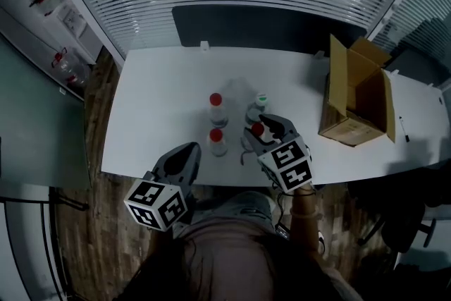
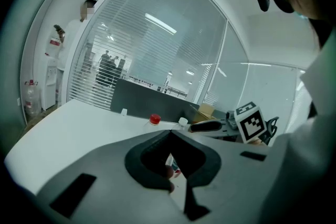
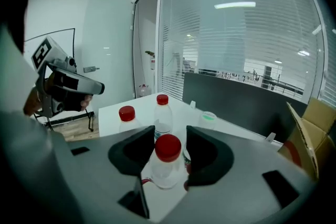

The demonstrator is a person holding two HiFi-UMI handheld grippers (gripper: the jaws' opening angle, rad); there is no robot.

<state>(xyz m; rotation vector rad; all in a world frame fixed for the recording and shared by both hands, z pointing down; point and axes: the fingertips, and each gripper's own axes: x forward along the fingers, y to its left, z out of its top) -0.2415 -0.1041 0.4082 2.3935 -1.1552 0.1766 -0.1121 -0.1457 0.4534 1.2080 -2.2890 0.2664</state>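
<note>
Between the jaws of my right gripper is a clear bottle with a red cap, and the jaws are shut on its sides. In the head view that gripper is over the table's front middle, the held bottle's cap at its tip. My left gripper hovers at the table's front edge, shut with nothing in it. In its own view the left gripper points across the table. Two more red-capped bottles and a green-capped bottle stand just beyond.
The bottles stand on a white table. An open cardboard box sits on its right end. A dark panel and glass walls with blinds lie behind the table. A pen lies right of the box. A person stands far left.
</note>
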